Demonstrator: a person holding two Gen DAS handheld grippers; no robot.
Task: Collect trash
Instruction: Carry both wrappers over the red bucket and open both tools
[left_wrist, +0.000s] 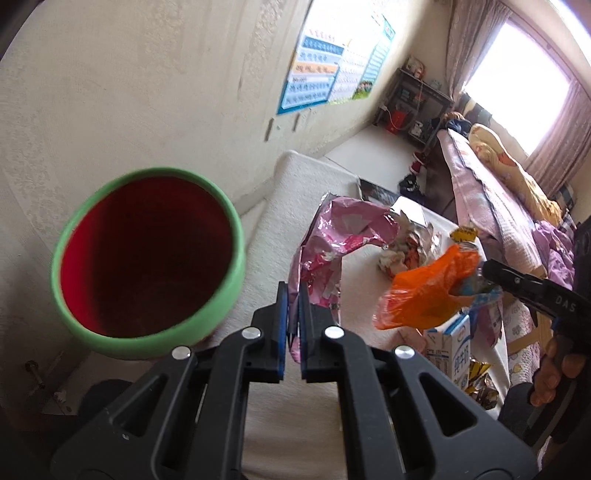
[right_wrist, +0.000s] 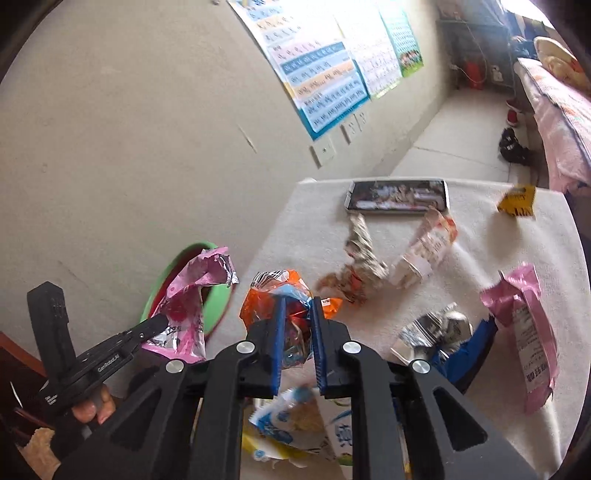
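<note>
The left gripper (left_wrist: 291, 314) is clamped on a pink foil wrapper (left_wrist: 325, 236), held just right of the bin (left_wrist: 147, 258). The right gripper (right_wrist: 297, 332) pinches an orange bag (right_wrist: 273, 295) bunched with a blue-and-white wrapper, above the near part of the table (right_wrist: 480, 229).

To do this well, I'd carry each piece fully over the bin's green rim before letting go, pink first, so the trailing foil doesn't snag outside.

One bin, two grippers, two pieces held. Still on the table: roughly seven pieces of litter, plus one phone (right_wrist: 397, 195) at the far edge.
</note>
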